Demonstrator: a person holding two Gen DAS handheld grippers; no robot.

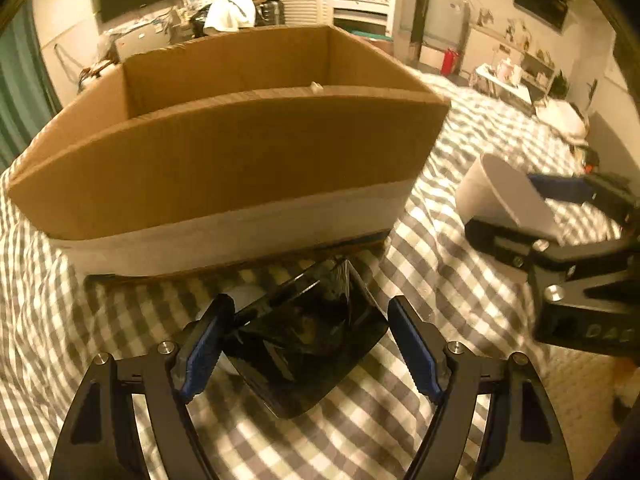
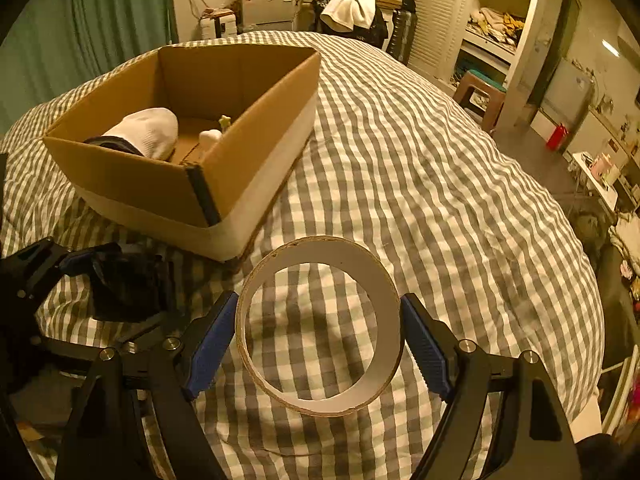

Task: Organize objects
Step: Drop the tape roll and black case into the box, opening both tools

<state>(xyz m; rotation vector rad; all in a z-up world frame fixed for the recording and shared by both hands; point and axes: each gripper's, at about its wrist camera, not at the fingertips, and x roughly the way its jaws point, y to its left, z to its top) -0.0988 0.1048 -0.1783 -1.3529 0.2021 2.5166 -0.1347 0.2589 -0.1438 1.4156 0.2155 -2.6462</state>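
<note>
Checked bedding lay under all. At nine o'clock our left gripper, jaws apart, flanked the glossy, slippery black case. Our right gripper pinched the light, stiff tape ring sideways, box at eleven.

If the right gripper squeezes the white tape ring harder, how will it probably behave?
The tape ring looks thin-walled and hollow, so it probably flexes oval. It seems light, and being round it would likely roll on the checked bedcover if released from the right gripper.
</note>
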